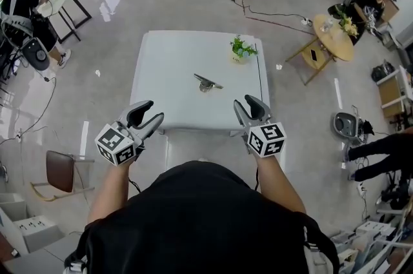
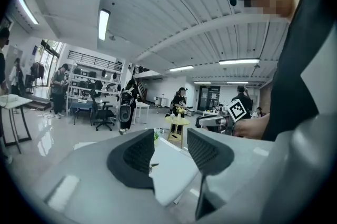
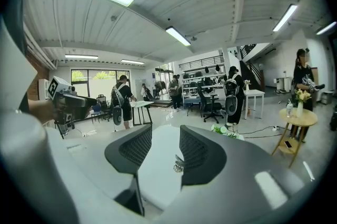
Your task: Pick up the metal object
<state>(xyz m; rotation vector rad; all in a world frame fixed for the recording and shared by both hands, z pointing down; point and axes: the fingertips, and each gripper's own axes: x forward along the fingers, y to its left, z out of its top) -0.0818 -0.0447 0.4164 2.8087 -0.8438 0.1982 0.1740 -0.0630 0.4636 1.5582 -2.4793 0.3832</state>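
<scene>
The metal object is a small grey piece with a thin arm, lying near the middle of the white table. Beyond the right jaws it shows as a small shiny lump, partly hidden by one jaw. A dark sliver of it peeks past the left jaws. My left gripper hovers open at the table's near left edge, holding nothing. My right gripper hovers open at the near right edge, also empty. Both are well short of the object.
A small potted plant stands at the table's far right corner. A round wooden side table is off to the right, a brown chair at the near left. People and office chairs stand farther off.
</scene>
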